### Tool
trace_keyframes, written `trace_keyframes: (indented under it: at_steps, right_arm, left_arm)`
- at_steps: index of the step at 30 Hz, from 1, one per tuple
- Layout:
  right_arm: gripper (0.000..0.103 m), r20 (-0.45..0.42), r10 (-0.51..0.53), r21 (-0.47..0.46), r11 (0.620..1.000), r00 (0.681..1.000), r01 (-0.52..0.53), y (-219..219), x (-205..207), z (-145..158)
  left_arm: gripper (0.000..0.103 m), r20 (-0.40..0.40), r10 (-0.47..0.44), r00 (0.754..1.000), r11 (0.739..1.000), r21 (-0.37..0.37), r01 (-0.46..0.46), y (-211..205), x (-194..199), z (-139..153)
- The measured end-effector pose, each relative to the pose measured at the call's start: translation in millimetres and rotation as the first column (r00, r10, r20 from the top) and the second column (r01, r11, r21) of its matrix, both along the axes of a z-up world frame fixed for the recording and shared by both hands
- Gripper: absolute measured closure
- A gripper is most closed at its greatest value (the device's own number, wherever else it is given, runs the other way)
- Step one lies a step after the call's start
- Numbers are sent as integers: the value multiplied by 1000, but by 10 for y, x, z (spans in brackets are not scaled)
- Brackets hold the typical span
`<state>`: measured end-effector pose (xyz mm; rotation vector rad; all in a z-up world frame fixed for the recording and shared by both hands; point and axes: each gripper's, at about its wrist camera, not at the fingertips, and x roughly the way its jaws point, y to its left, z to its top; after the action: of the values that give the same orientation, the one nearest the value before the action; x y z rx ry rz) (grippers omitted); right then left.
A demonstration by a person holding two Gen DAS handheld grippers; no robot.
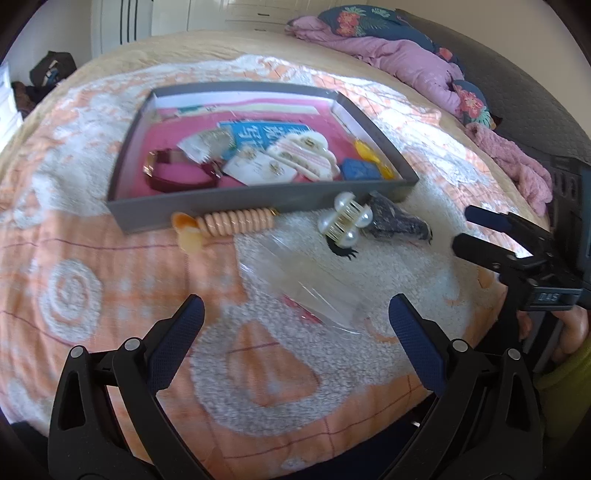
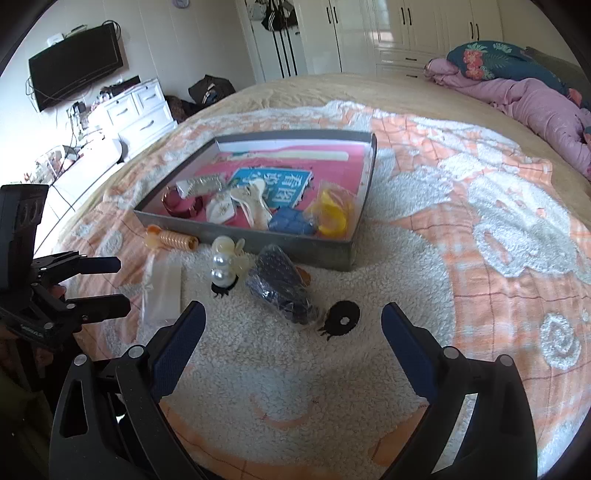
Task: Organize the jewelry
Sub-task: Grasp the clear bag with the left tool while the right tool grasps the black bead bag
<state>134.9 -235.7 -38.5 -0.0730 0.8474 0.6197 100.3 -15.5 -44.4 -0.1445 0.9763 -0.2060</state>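
A grey box tray (image 1: 258, 206) (image 2: 295, 242) with a pink lining lies on the bed and holds a dark red bangle (image 1: 177, 173), a white hair clip (image 1: 306, 155), a blue pouch (image 1: 360, 170) and a yellow piece (image 2: 328, 216). In front of it lie a peach spiral hair tie (image 1: 236, 221) (image 2: 177, 240), a pearl hair clip (image 1: 345, 221) (image 2: 223, 266), a dark bagged item (image 1: 397, 219) (image 2: 280, 288) and a clear plastic bag (image 1: 306, 284) (image 2: 162, 291). My left gripper (image 1: 295, 325) is open over the clear bag. My right gripper (image 2: 291, 325) is open near the dark bagged item.
An orange and white fluffy blanket (image 2: 443, 258) covers the bed. A purple quilt (image 2: 535, 99) and floral pillow (image 1: 369, 20) lie at the far right. A white dresser (image 2: 136, 110), wall TV (image 2: 74, 66) and wardrobes (image 2: 406, 29) stand beyond the bed.
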Motion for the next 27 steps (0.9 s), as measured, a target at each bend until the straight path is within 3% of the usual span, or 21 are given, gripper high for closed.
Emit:
trace_keyframes:
  at_steps: [11,15,23,25,27]
  right_arm:
    - [11,-51,109,-135,984,993,-115,368,257,-290]
    - [22,-60,136,-190,971,989,-145,482,345,-385]
    - [30,-54,160,-211,963,986,-168,592,439,-445]
    - [41,-49,176,-211,960,983,-182,620,426,-440]
    - [45,-39,185,-215,958,982,-189,639,403,-431]
  left_arm:
    - [11,-34,6,999,999,-33,-7,-55,93,-220]
    - [18,-37,4,999,1000,-29,-5,-92,136,-258]
    - [21,-19,8,1000,1000,-11,-8,-235,220,-305]
    - [24,-11,6,1000,1000,24,-6,-279,224,-316]
    - [29,-2,5,1000,999,43,-5,-295,224,-324]
